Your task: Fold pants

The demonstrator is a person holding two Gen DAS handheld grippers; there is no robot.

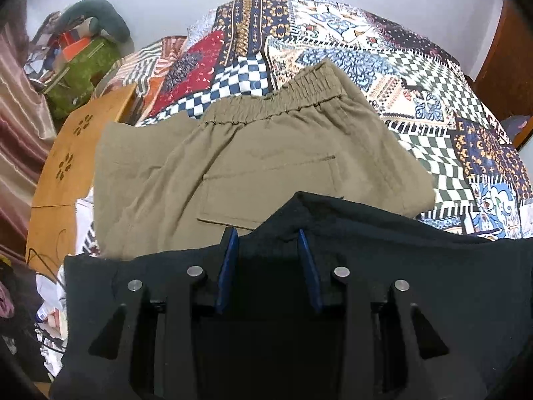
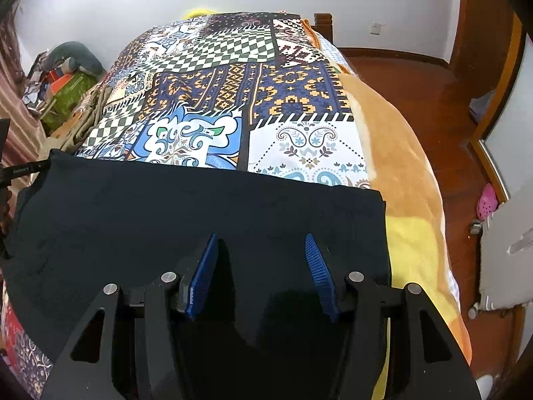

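Dark pants (image 2: 200, 206) fill the lower frame on the bedspread (image 2: 213, 100). Your left gripper (image 1: 268, 243) looks clenched on a raised fold; your right gripper (image 2: 261, 250) hangs released above flat cloth, likely poised to fold.

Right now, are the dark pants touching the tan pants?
Touching. In the left wrist view the dark pants lie over the near edge of the tan pants, covering it with no bedspread showing between them.

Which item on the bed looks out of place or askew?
The khaki pants lie folded but skewed, one corner hanging off the patchwork bedspread over the wooden stool. The dark pants lie flat.
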